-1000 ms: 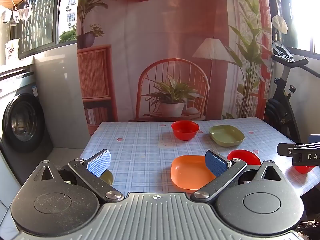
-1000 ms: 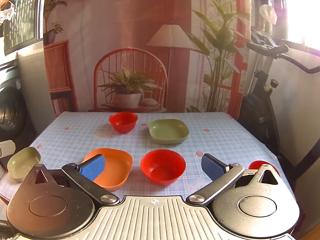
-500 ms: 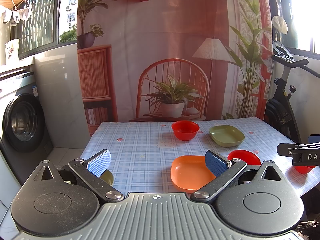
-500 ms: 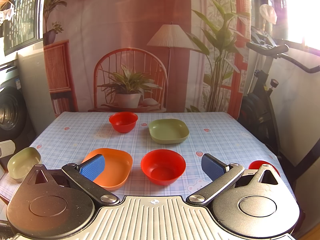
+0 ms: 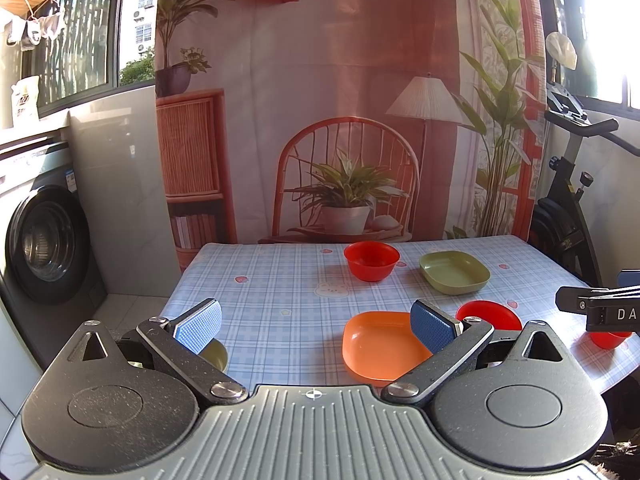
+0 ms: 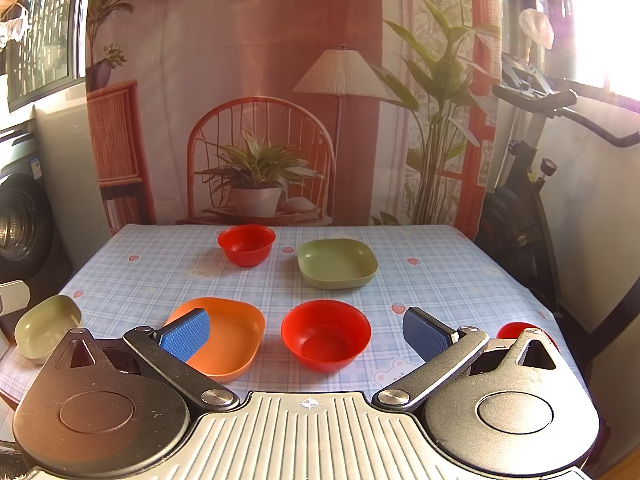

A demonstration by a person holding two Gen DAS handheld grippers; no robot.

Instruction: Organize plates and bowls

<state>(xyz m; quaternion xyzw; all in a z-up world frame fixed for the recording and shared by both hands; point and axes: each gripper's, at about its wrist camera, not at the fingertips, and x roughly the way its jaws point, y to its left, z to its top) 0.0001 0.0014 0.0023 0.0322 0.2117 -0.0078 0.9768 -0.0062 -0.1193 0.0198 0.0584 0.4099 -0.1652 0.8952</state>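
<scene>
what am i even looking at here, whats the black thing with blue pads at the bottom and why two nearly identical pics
There is no robot arm here. A person holds a two-finger gripper in each hand, and a fisheye camera on each looks forward along its fingers. One picture comes from the left gripper, the other from the right gripper. The blue pads are their fingertips. Both grippers are open and hold nothing.

Ahead is a table with a checked cloth. On it sit an orange plate, a green plate, a near red bowl, a far red bowl, a green bowl at the left edge, and another red dish, mostly hidden behind the right gripper.
</scene>
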